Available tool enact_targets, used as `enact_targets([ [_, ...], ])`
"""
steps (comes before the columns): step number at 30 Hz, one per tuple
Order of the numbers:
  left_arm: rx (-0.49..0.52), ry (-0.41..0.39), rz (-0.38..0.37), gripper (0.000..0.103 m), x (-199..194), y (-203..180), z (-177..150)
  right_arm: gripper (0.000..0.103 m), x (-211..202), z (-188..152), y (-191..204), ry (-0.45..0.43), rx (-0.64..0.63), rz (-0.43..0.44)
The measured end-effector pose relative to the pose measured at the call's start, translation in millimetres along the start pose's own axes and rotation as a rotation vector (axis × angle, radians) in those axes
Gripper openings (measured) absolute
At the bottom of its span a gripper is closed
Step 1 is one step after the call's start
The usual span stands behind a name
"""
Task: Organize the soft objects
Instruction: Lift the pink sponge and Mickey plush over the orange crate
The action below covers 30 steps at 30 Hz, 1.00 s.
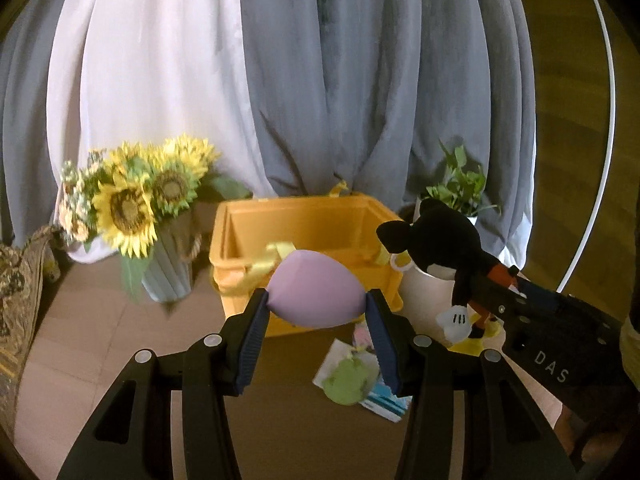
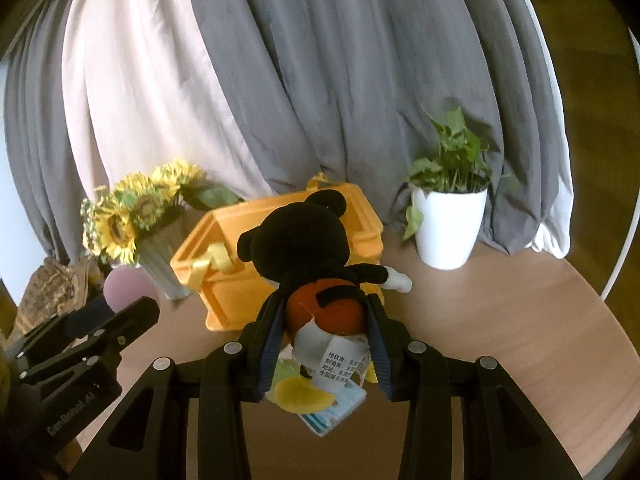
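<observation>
My left gripper point(image 1: 317, 300) is shut on a soft pink ball point(image 1: 316, 292) and holds it in front of the open yellow bin point(image 1: 304, 216). My right gripper point(image 2: 324, 312) is shut on a black mouse plush point(image 2: 316, 248) with red shorts, held above the table before the yellow bin point(image 2: 224, 292). The plush point(image 1: 444, 240) and the right gripper also show in the left wrist view, to the right of the bin. The pink ball point(image 2: 128, 286) shows at the left of the right wrist view. A small green soft toy point(image 1: 346, 380) lies on a booklet on the table.
A vase of sunflowers point(image 1: 136, 200) stands left of the bin. A white pot with a green plant point(image 2: 448, 216) stands right of it. Grey and white curtains point(image 1: 320, 60) hang behind. The round wooden table's edge point(image 2: 616, 280) curves at the right.
</observation>
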<state>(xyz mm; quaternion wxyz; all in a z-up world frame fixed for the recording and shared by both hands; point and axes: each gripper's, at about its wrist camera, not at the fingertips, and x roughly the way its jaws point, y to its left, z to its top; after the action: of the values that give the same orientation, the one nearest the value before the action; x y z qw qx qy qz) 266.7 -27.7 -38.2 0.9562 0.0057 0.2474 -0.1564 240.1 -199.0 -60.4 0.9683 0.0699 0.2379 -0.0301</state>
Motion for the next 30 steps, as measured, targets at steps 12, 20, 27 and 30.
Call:
enact_targets([
  [12,0.046,-0.059,-0.048,0.049,-2,31,28,0.041,-7,18,36,-0.093,0.023,-0.045],
  [20,0.051,-0.096,-0.053,0.049,-1,40,44,0.041,-6,32,50,-0.131,0.023,-0.064],
  [27,0.046,-0.144,-0.025,0.049,1,40,58,0.041,2,48,51,-0.154,-0.002,-0.029],
  [30,0.044,-0.157,-0.009,0.049,4,40,64,0.041,5,56,52,-0.168,-0.015,-0.017],
])
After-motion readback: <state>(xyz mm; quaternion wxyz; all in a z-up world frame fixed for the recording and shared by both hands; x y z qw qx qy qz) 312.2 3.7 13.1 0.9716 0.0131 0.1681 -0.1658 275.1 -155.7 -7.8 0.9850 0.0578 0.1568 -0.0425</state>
